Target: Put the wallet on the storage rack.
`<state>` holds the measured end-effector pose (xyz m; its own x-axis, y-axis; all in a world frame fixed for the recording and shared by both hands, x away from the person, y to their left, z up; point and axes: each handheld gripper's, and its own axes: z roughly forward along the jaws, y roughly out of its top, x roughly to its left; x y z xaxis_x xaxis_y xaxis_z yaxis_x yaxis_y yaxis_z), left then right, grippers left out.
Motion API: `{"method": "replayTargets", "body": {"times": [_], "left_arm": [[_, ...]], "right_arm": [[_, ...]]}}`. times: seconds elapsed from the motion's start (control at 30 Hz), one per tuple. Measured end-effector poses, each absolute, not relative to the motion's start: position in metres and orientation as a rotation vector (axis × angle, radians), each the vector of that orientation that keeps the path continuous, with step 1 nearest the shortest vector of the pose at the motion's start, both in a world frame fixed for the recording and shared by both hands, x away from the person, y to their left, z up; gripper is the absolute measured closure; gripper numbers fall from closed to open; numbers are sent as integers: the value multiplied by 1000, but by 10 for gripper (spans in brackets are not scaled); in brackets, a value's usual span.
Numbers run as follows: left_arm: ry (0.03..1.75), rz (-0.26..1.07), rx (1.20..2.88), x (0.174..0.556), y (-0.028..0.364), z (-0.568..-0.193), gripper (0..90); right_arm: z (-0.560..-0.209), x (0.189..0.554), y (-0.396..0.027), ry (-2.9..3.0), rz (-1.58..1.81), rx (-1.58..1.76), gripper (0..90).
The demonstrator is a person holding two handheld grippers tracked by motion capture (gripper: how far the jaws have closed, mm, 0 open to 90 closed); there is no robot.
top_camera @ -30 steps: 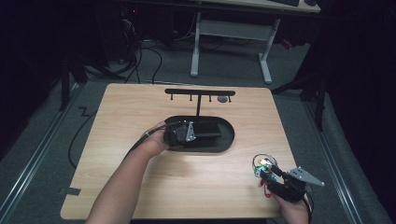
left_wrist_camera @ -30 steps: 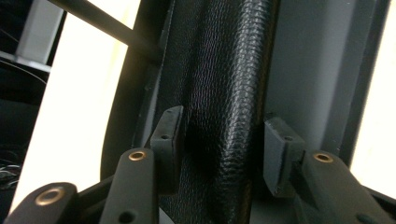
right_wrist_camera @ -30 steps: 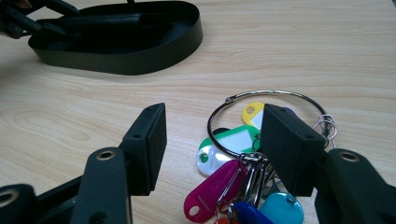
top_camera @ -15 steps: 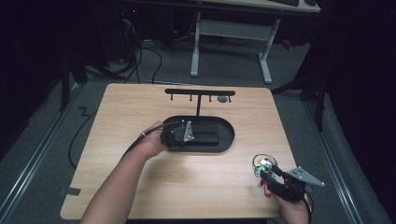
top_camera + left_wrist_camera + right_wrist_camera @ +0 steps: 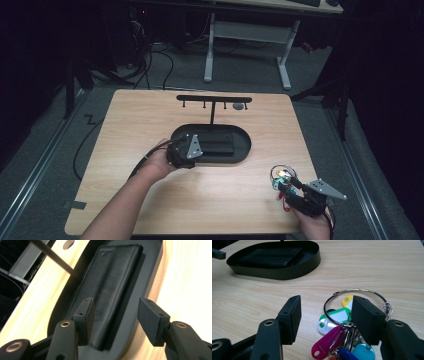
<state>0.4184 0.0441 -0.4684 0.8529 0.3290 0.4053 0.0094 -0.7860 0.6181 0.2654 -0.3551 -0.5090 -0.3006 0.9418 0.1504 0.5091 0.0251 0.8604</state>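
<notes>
Two claws open. My left gripper [image 5: 113,320] just spread its jaws, releasing wallet [image 5: 110,287] into tray [image 5: 150,277]: placed. Right gripper [image 5: 325,320] hovers unclenched over key ring [image 5: 342,322], next pick.

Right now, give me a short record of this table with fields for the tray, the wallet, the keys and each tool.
tray: black oval tray on the wooden table, in front of a black hook rack
wallet: black wallet lying flat inside the tray
keys: key ring with coloured tags on the table, outside the tray
left tool: jaws just been opening, apart over the near end of the wallet, pads not pressing on it
right tool: jaws apart, low over the keys, not gripping them
</notes>
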Motion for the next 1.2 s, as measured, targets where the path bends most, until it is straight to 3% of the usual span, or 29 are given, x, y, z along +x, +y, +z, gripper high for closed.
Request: {"method": "replayTargets", "body": {"times": [0.6, 1.2], "left_arm": [[552, 580, 2199, 372, 115, -494, 507], [782, 466, 2039, 303, 168, -511, 406]], "right_arm": [[-509, 266, -351, 1871, 1206, 1464, 465], [-506, 264, -349, 1881, 1197, 1430, 484]]}}
